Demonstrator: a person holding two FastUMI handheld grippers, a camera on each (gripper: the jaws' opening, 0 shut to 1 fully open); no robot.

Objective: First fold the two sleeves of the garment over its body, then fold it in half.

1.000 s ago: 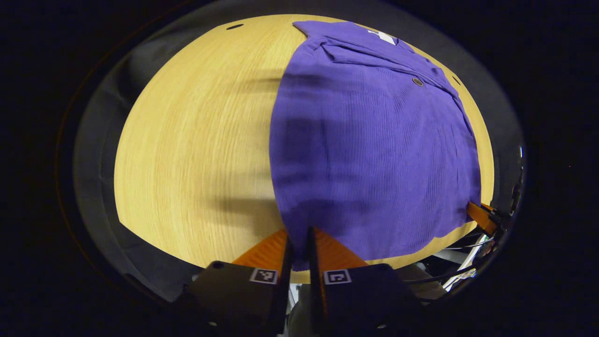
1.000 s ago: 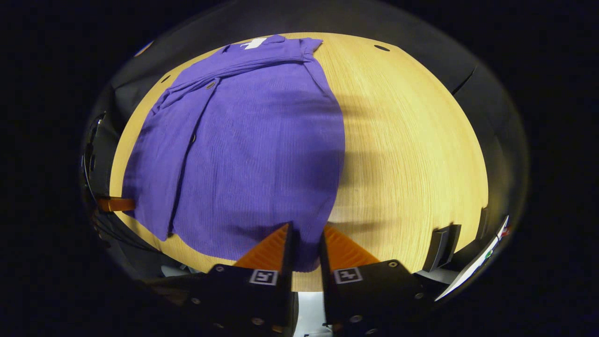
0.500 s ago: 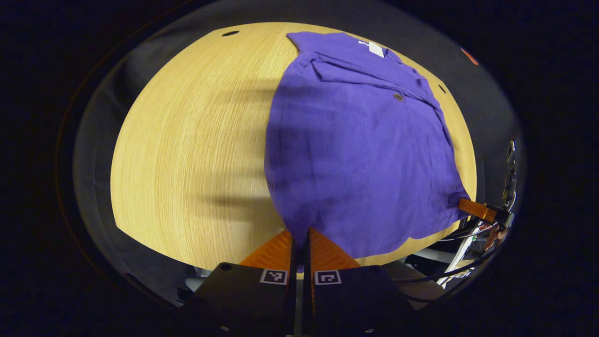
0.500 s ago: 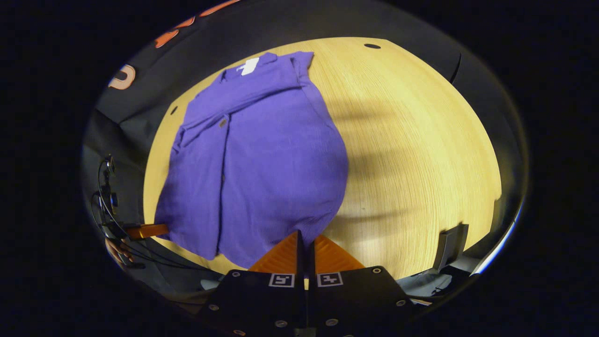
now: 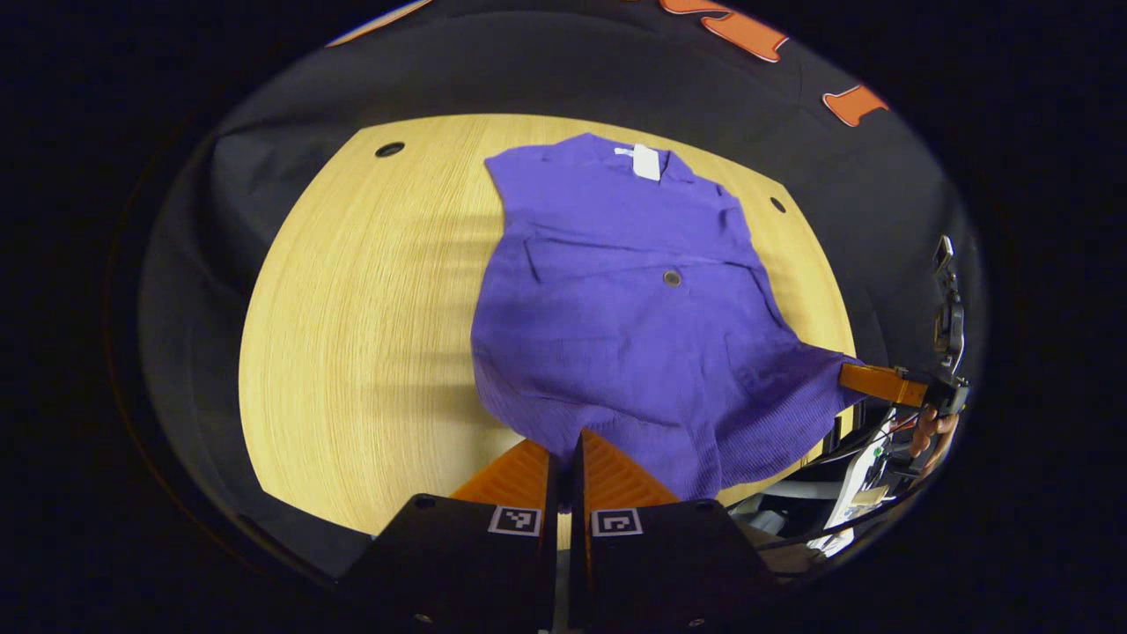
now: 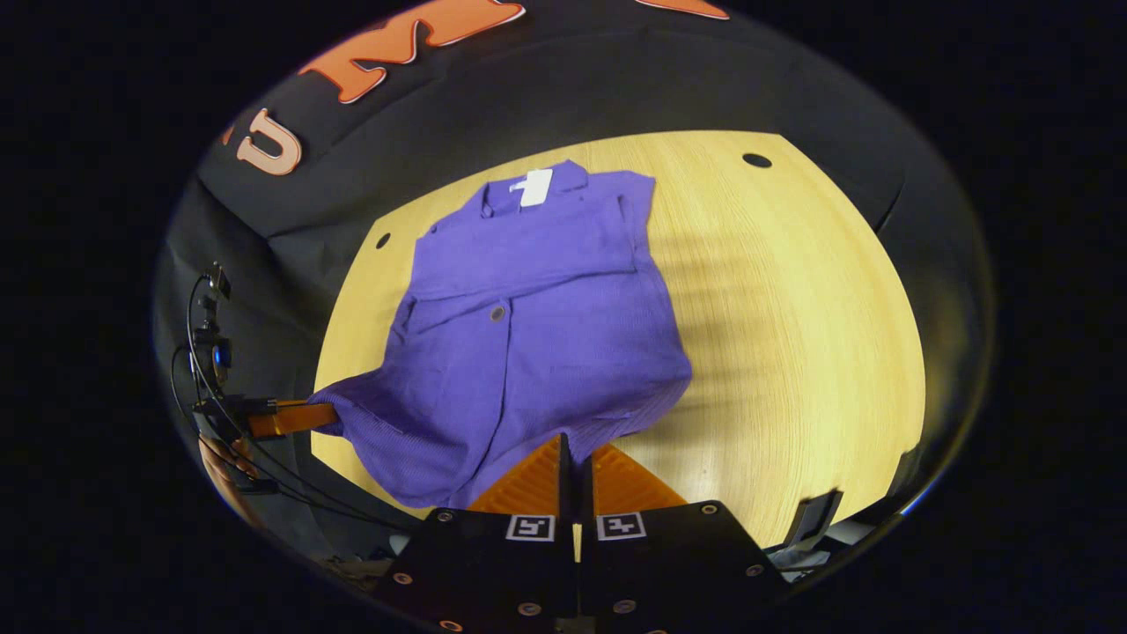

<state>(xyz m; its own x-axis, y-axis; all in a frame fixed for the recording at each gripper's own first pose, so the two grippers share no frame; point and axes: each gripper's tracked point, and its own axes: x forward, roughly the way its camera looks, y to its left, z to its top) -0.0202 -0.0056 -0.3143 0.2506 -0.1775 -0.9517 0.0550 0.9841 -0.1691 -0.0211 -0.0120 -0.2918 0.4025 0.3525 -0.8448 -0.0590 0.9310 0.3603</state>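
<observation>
You hold the shirt (image 5: 634, 352) by its near hem, left gripper (image 5: 563, 458) and right gripper (image 6: 577, 462) each clenched on a corner. That lifts the near edge clear of the tabletop (image 5: 352, 352), sleeves already folded in, ready for the half-fold toward the far collar.

The garment (image 5: 634, 326) is purple cloth with a fine ribbed weave, matt and softly creased, bearing a small white tag (image 5: 646, 162) at its far collar and a dull round button (image 5: 672, 278) that looks like metal. It lies on a table (image 5: 352, 352) of pale wood with straight grain and a smooth, faintly satin finish. The left gripper (image 5: 562, 462) has ridged orange plastic fingers (image 5: 607, 471) on matt black plastic housing, as does the right gripper (image 6: 574, 467).
</observation>
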